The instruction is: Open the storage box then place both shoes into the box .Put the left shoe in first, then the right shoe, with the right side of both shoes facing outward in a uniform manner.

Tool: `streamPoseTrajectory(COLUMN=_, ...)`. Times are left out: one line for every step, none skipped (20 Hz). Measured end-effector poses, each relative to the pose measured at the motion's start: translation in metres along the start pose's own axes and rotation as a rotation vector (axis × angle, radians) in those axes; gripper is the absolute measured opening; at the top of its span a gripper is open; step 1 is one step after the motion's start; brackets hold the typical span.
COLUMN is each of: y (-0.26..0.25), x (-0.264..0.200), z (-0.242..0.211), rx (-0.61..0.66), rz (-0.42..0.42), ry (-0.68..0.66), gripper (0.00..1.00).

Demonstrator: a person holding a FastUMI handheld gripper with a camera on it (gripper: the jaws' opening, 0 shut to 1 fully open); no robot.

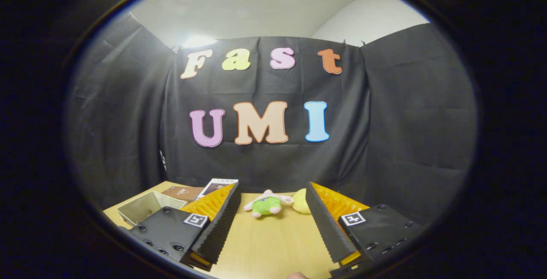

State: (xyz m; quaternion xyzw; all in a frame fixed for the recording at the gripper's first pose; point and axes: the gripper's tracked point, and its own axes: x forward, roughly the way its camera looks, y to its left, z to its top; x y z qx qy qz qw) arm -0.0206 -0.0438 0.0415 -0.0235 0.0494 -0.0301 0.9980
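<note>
My gripper (272,189) is held above a light wooden table (273,245), its two fingers spread wide apart with nothing between them, so it is open. Beyond the fingertips, near the far edge of the table, lies a small plush toy (267,204) with a green body. A yellow soft object (301,201) sits just to its right, partly hidden by the right finger (324,223). The camera is tilted up toward the booth's wall.
A grey open-topped tray (145,207) stands to the left of the left finger (218,227). Behind it lie a brown flat item (183,192) and a white card or booklet (217,185). A fingertip of a person (297,275) shows at the near table edge.
</note>
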Motion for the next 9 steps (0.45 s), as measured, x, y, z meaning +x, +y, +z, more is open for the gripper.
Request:
streamPoseTrajectory(y=-0.001, x=0.0, z=0.001, rx=0.005, rz=-0.002, ry=-0.002, gripper=0.97)
streamPoseTrajectory(y=-0.002, x=-0.001, z=0.001, rx=0.009, rz=-0.004, ry=-0.005, gripper=0.97)
streamPoseTrajectory(y=-0.005, x=0.0, z=0.001, rx=0.009, rz=-0.01, ry=-0.008, gripper=0.97)
streamPoseTrajectory(y=-0.007, x=0.0, z=0.001, rx=0.008, rz=-0.014, ry=-0.012, gripper=0.97)
streamPoseTrajectory(y=-0.007, x=0.0, z=0.0, rx=0.008, rz=-0.016, ry=-0.014, gripper=0.97)
streamPoseTrajectory(y=-0.007, x=-0.001, z=0.0, rx=0.008, rz=-0.016, ry=-0.014, gripper=0.97)
streamPoseTrajectory(y=-0.008, x=0.0, z=0.0, rx=0.007, rz=-0.016, ry=-0.016, gripper=0.97)
streamPoseTrajectory(y=-0.01, x=0.0, z=0.001, rx=0.006, rz=-0.018, ry=-0.017, gripper=0.97)
streamPoseTrajectory(y=-0.011, x=0.001, z=0.001, rx=0.004, rz=-0.021, ry=-0.019, gripper=0.97)
